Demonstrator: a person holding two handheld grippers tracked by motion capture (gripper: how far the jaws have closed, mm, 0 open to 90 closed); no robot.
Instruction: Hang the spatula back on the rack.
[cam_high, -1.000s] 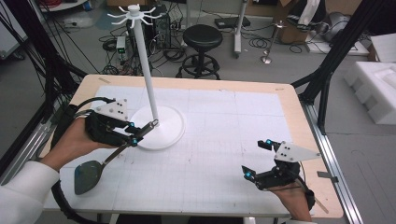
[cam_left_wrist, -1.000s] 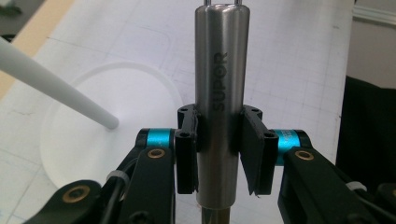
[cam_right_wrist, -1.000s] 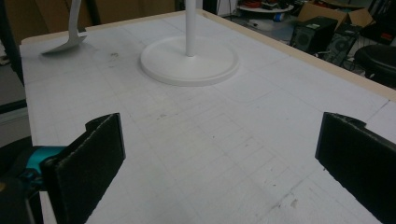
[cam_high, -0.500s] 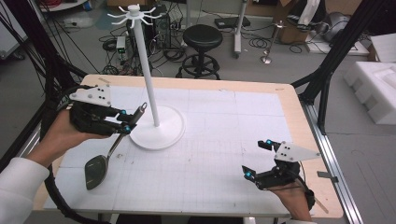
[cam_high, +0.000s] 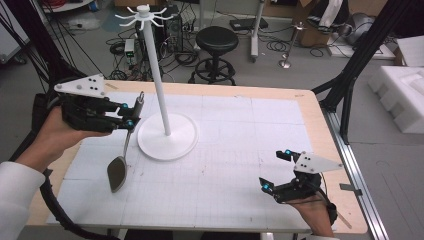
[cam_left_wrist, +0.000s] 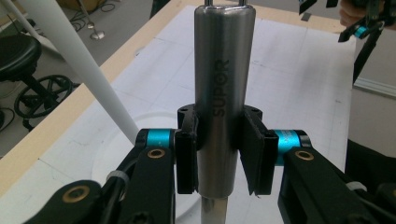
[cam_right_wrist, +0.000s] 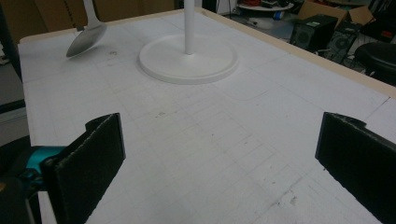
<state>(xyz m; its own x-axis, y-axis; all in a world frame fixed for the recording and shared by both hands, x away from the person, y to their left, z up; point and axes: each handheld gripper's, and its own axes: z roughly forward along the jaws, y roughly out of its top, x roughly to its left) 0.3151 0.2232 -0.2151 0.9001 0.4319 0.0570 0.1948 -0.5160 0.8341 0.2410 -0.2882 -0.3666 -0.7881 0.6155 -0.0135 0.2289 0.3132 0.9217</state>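
Already lifted off the counter (cam_high: 240, 150): steel ladle (cam_high: 120, 167) pinched by its handle in left gripper (cam_high: 131, 111), beside the hook stand (cam_high: 165, 132). Right gripper (cam_high: 275, 170) spread, idle. Hanging on a hook not yet done.

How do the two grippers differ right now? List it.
The left gripper is shut on the spoon's handle, held raised beside the white stand; the right gripper is open with nothing between its jaws, low near the table's front edge. Both are hand-held, with black jaws and a grey plate.
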